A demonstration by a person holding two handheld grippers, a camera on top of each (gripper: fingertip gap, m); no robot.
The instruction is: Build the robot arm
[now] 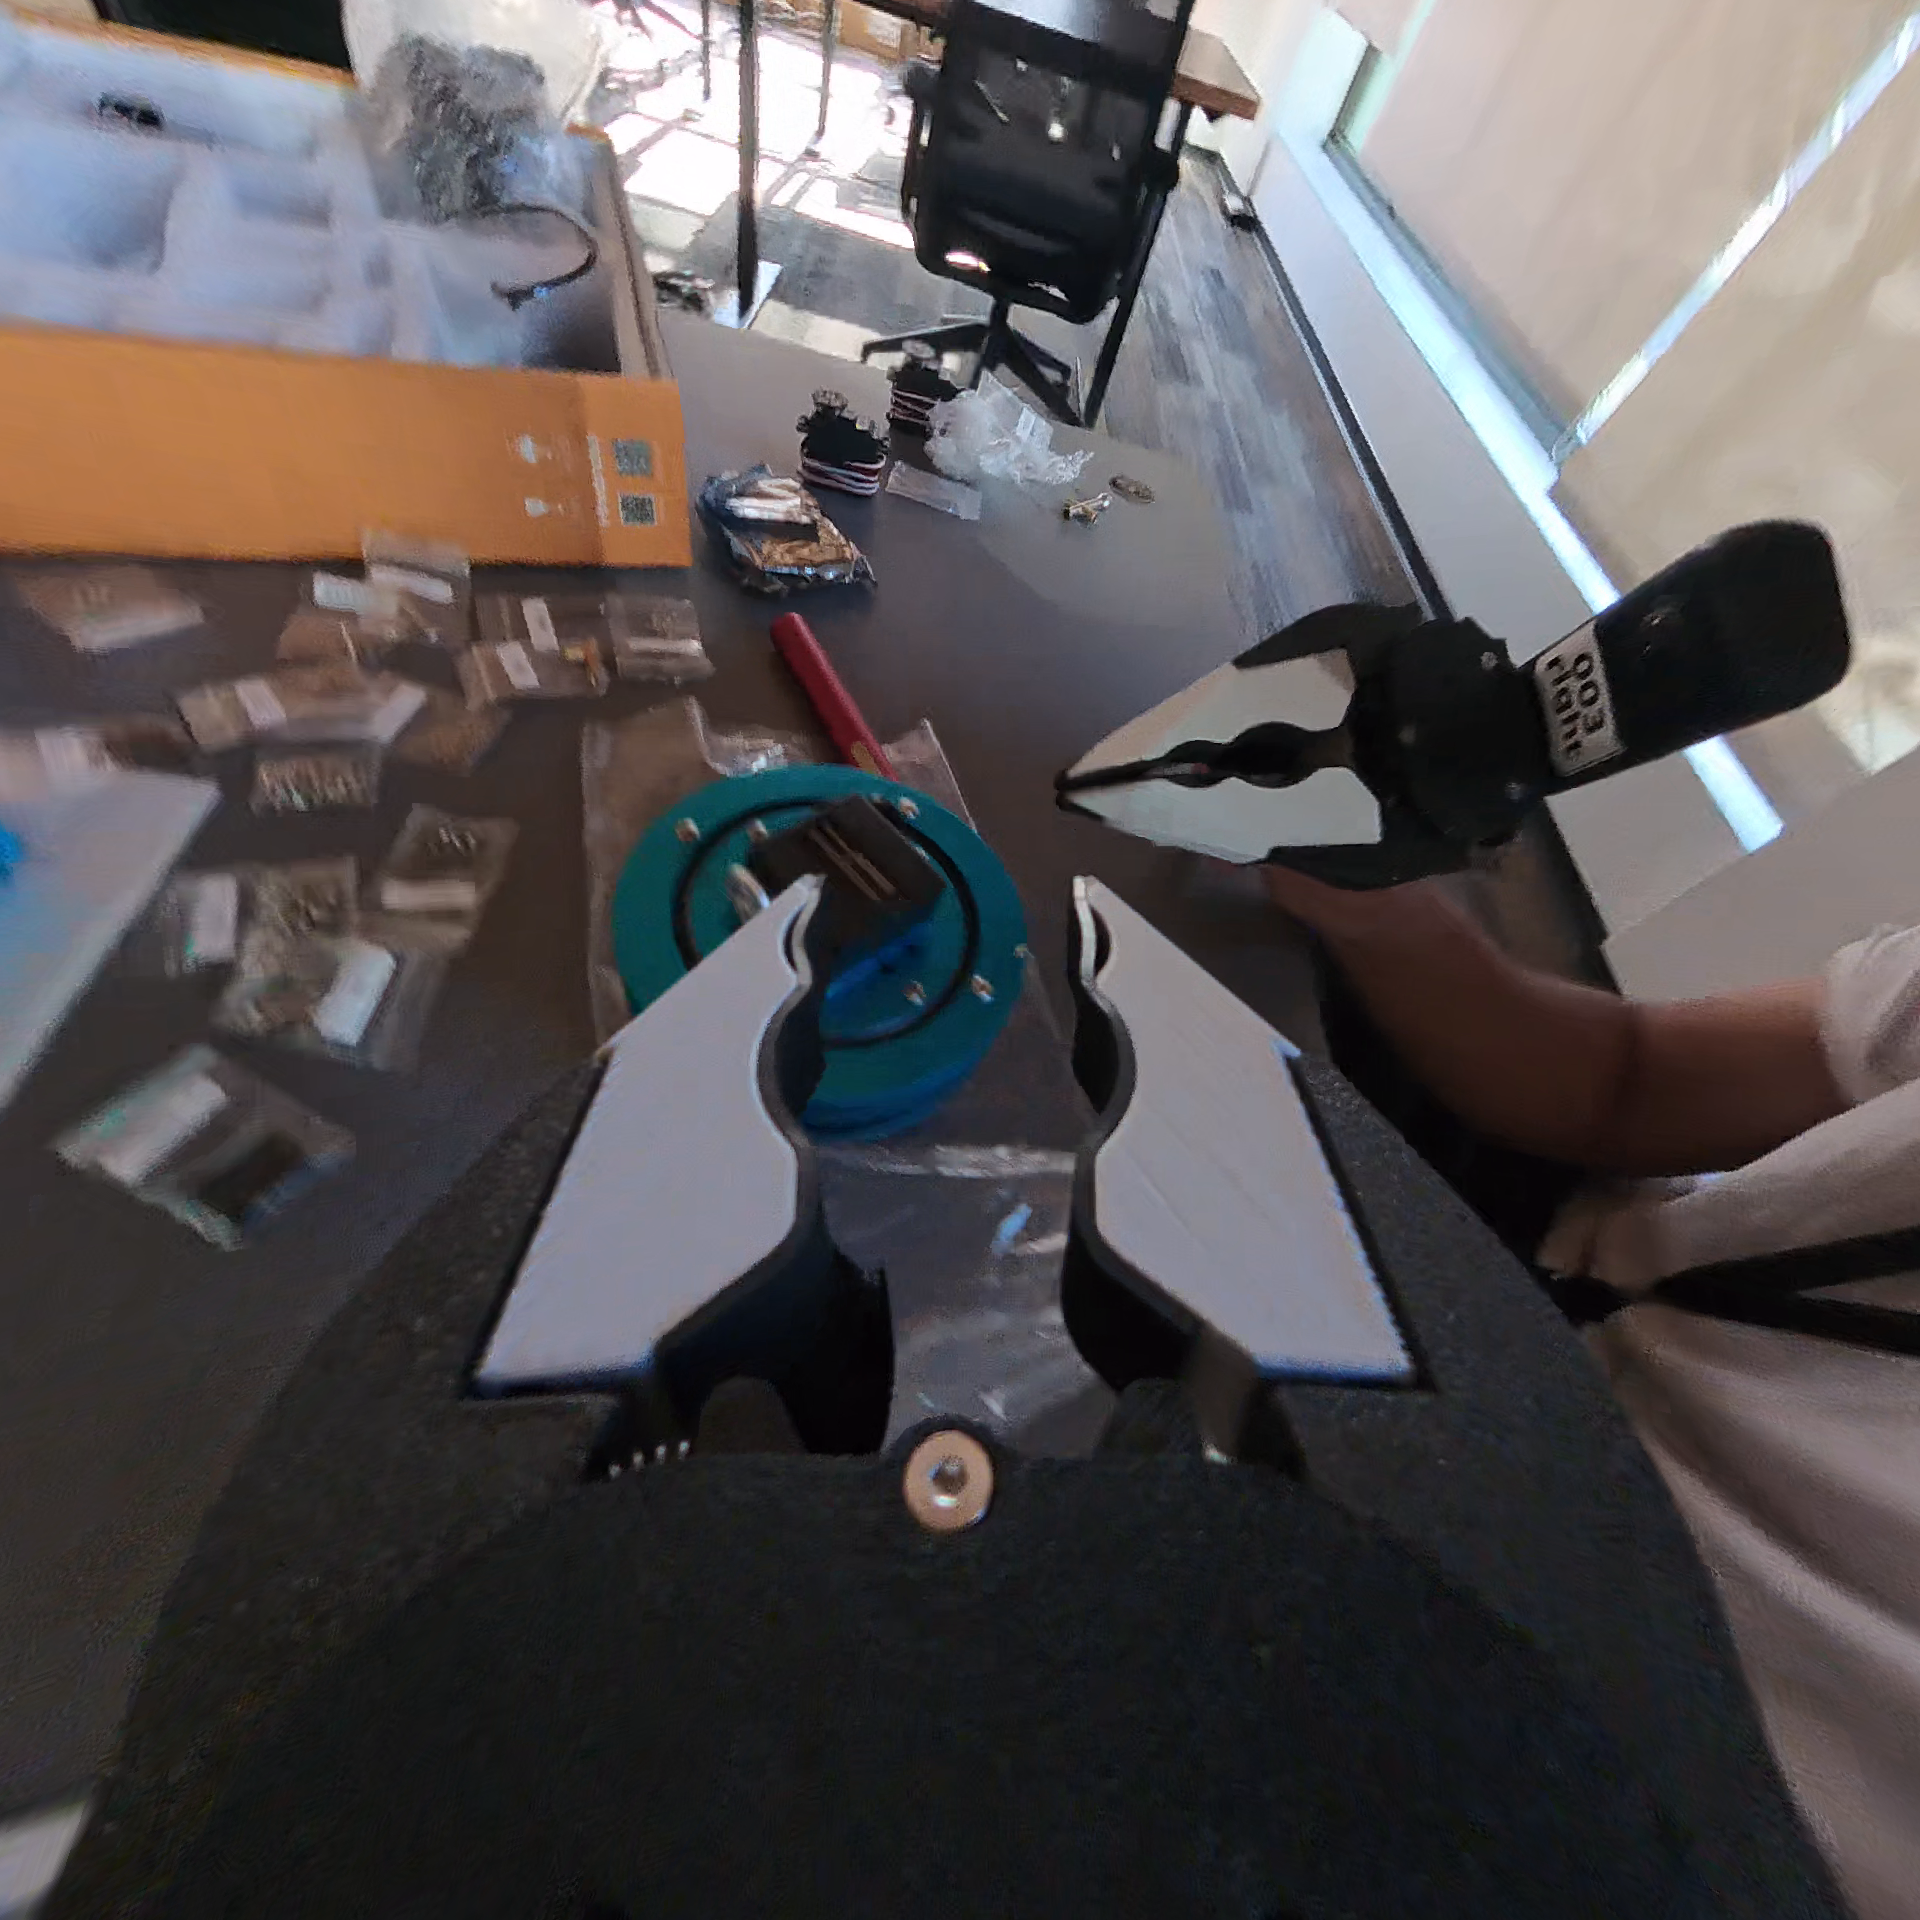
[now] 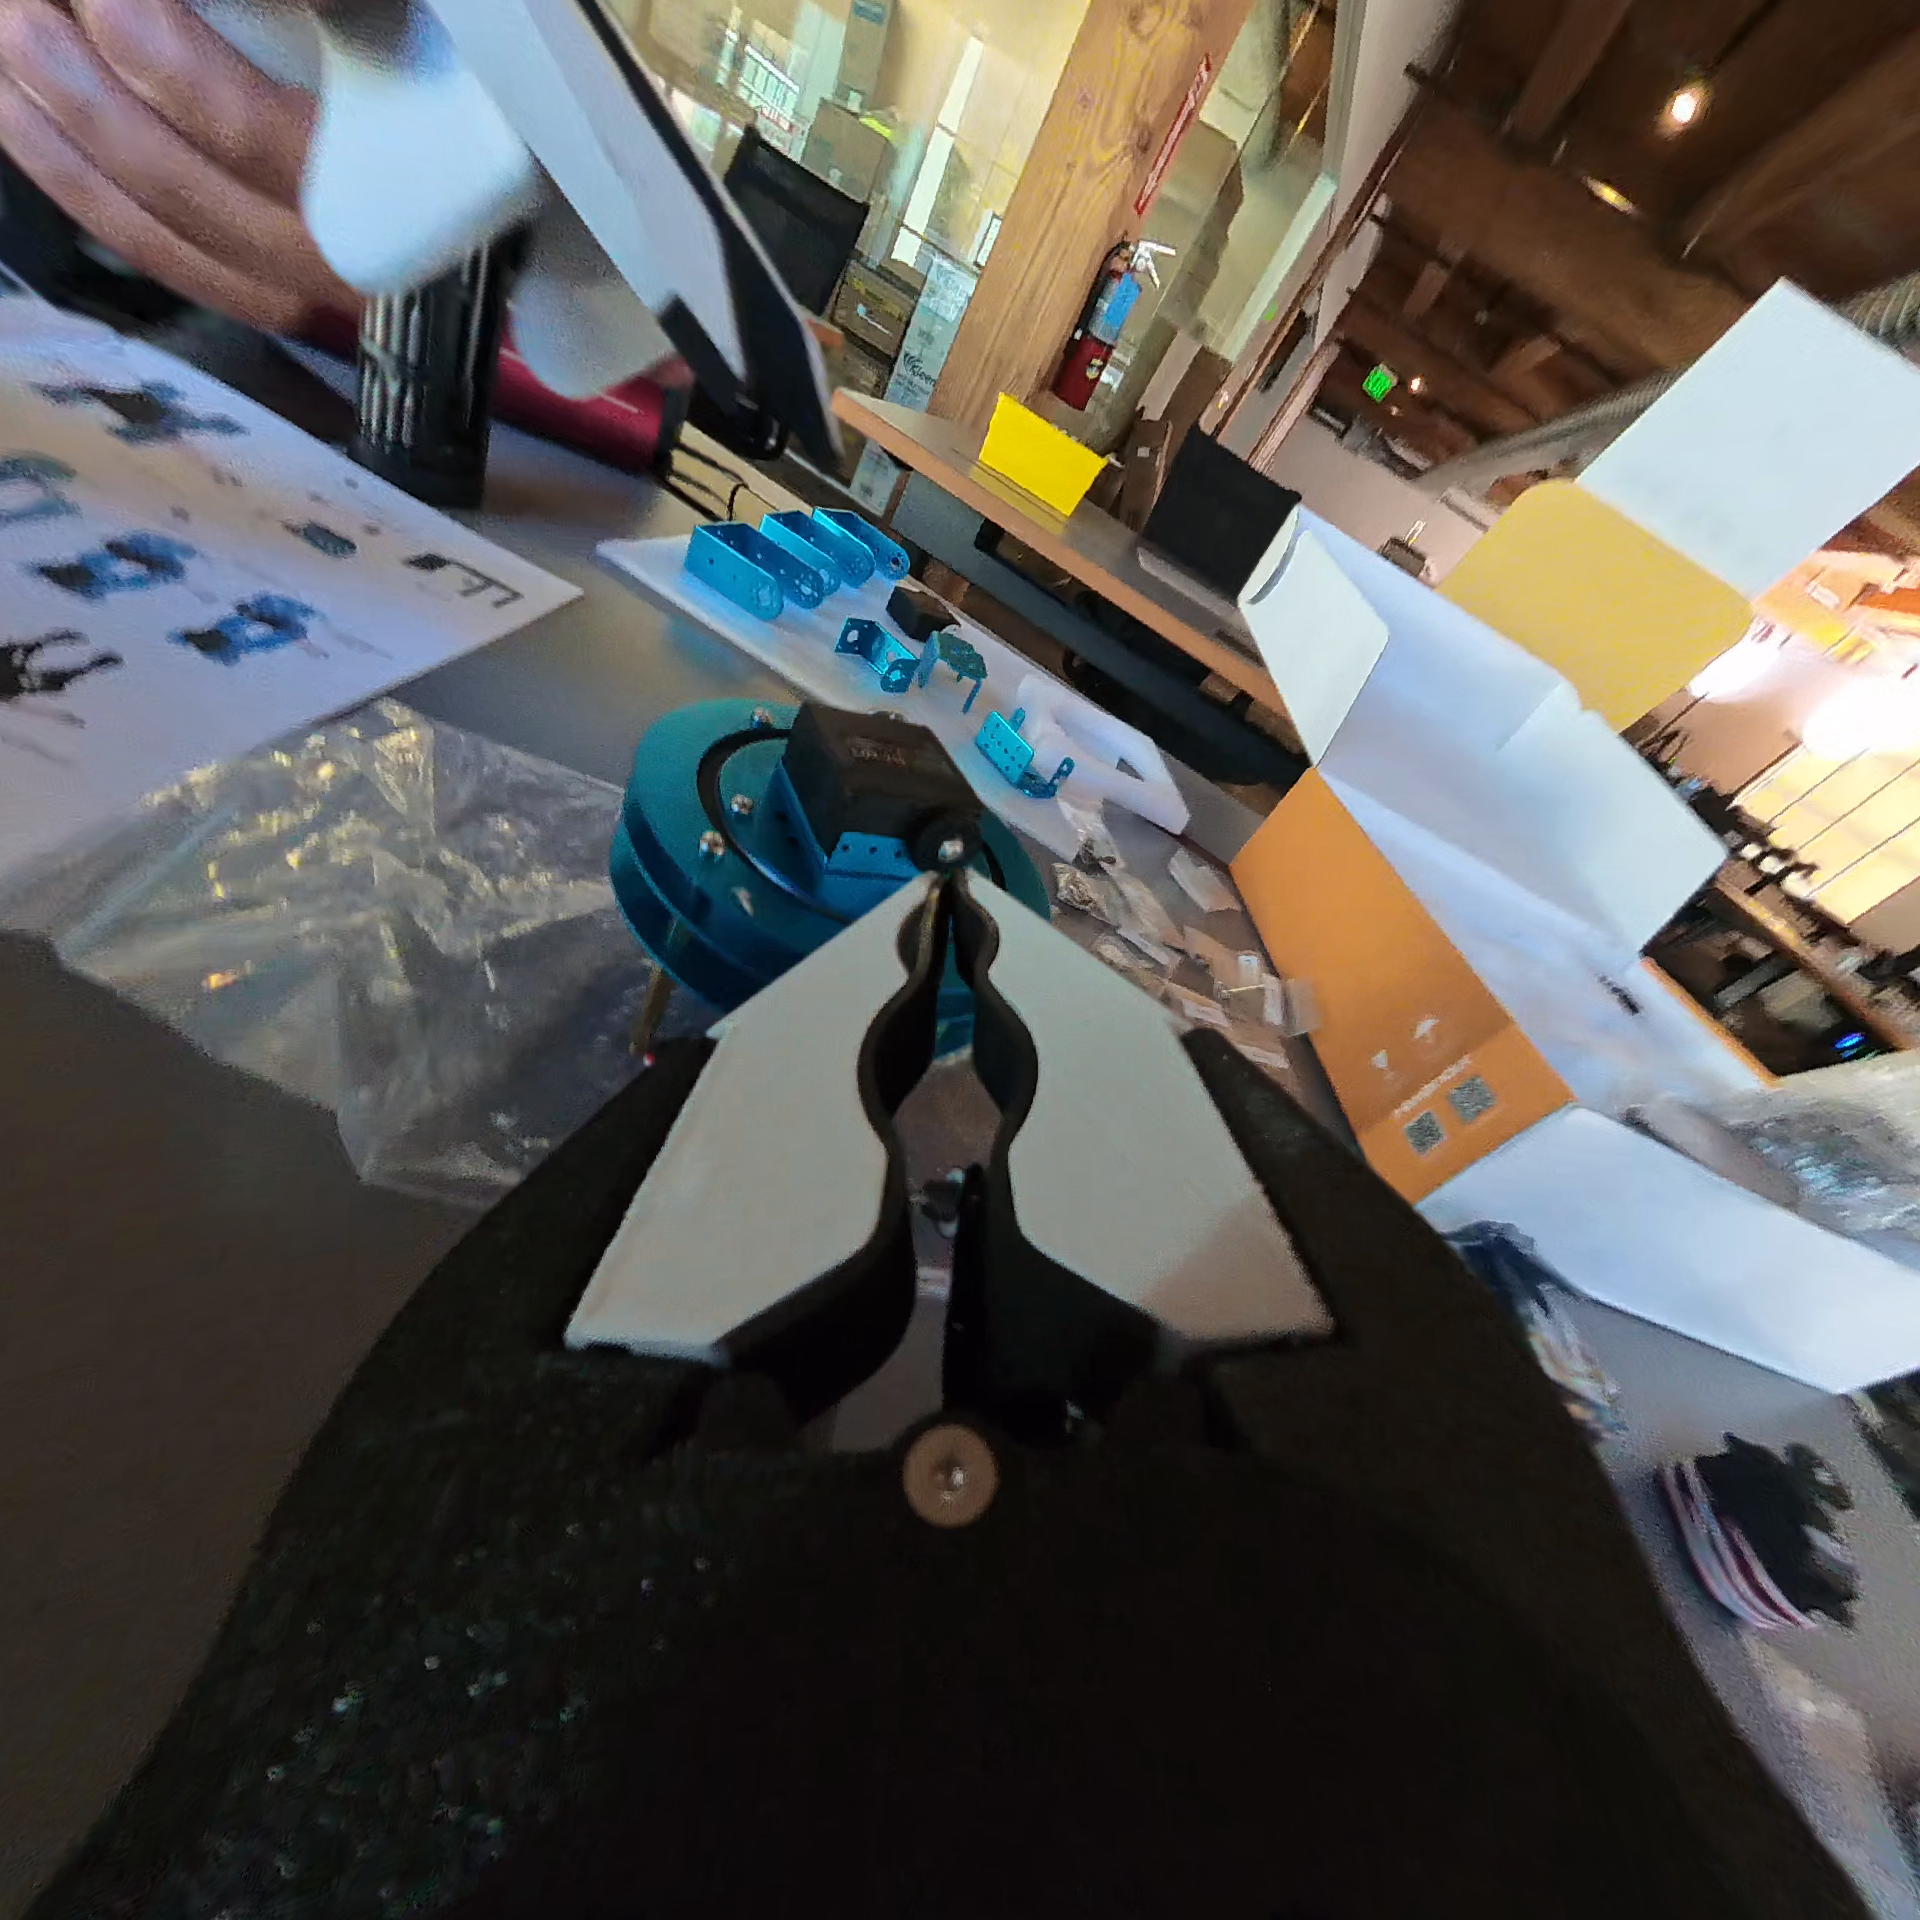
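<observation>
A teal round base (image 1: 935, 1029) with a black servo (image 1: 852, 847) mounted in a blue bracket sits on the dark table over a clear plastic bag (image 1: 966, 1247). My left gripper (image 1: 943, 894) is open and empty. It hovers just above the base, with its left finger over the ring. My right gripper (image 1: 1070, 795) is shut, off to the right of the base and held by a hand. In the right wrist view the right gripper (image 2: 940, 883) points at the servo (image 2: 873, 769) on the base (image 2: 675, 894). Nothing shows between its tips.
An orange box (image 1: 312, 447) lies at the left, with several small bags of screws (image 1: 312, 831) in front of it. A red-handled tool (image 1: 831, 696) lies behind the base. Spare servos (image 1: 842, 447) sit farther back. Blue brackets (image 2: 790, 561) and a printed sheet (image 2: 156, 571) lie beyond, with an office chair (image 1: 1039, 177) past the table. Left tips to right tips: about 10 cm.
</observation>
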